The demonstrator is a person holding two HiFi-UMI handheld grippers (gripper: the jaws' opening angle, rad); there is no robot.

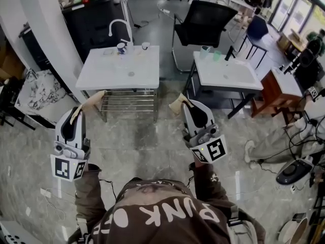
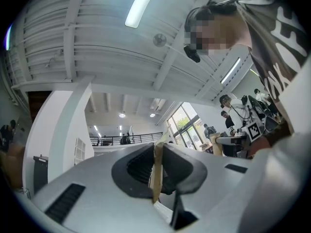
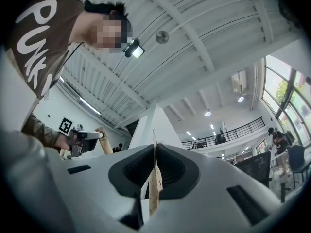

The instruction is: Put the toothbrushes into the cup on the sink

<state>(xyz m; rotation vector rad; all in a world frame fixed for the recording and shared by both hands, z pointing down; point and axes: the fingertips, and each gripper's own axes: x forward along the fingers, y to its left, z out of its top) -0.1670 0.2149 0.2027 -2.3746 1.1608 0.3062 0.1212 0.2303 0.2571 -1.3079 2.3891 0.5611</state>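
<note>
In the head view, the person is holding the left gripper (image 1: 97, 95) and right gripper (image 1: 176, 101) out side by side, both tilting upward, both empty. Well ahead of the left one, a white sink (image 1: 101, 72) is standing on the marbled floor (image 1: 142, 141), a cup (image 1: 121, 47) sitting at its far edge beside the faucet (image 1: 118, 27); toothbrushes are too small to make out. In the left gripper view, tan pads (image 2: 156, 169) are pressing together under ceiling beams (image 2: 170, 67). In the right gripper view, the jaws are closed too.

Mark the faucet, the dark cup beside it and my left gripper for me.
faucet (image 1: 129, 34), head view, on its upright stem.
dark cup (image 1: 121, 48), head view, on its side wall.
left gripper (image 1: 97, 94), head view, at its closed fingertips.
</note>
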